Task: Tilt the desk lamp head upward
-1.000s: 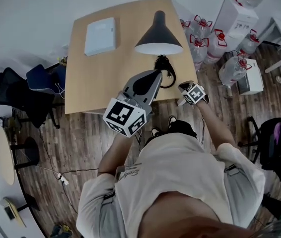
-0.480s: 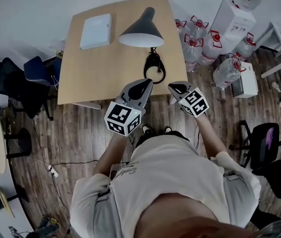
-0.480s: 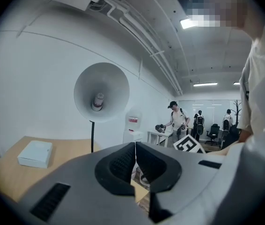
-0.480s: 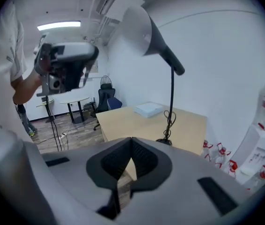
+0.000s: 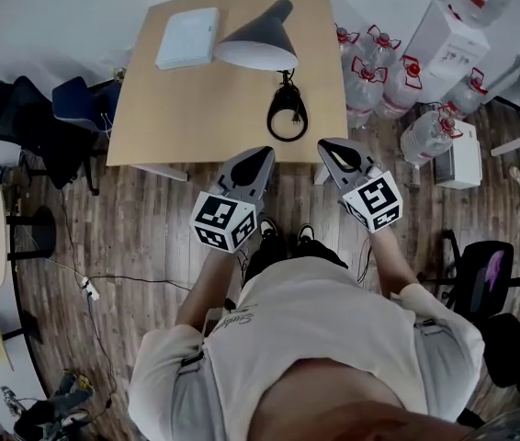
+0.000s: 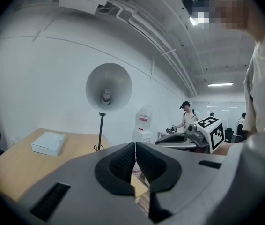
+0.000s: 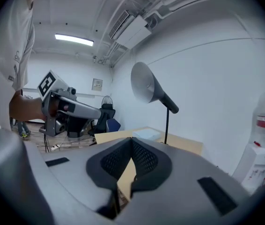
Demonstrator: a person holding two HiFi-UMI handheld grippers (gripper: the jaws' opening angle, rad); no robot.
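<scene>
The black desk lamp stands near the back of the wooden desk (image 5: 186, 108), its shade (image 5: 255, 39) pale inside, with a coiled black cord (image 5: 286, 118) in front of it. In the left gripper view the shade (image 6: 108, 86) faces the camera atop a thin pole (image 6: 100, 130). The right gripper view shows the shade (image 7: 144, 83) from the side. My left gripper (image 5: 262, 154) and right gripper (image 5: 332, 147) hover side by side at the desk's front edge, well short of the lamp. Both are shut with nothing between the jaws, as the left gripper (image 6: 135, 149) and right gripper (image 7: 131, 146) views show.
A white box (image 5: 187, 38) lies on the desk's back left. Several water bottles (image 5: 370, 62) and a dispenser (image 5: 444, 26) stand right of the desk. Dark chairs (image 5: 30, 145) sit at the left, an office chair (image 5: 490, 265) at the right. A person (image 6: 187, 116) stands far off.
Both grippers have pulled back from over the desk to its front edge. The lamp and desk now lie farther away in the head view.
</scene>
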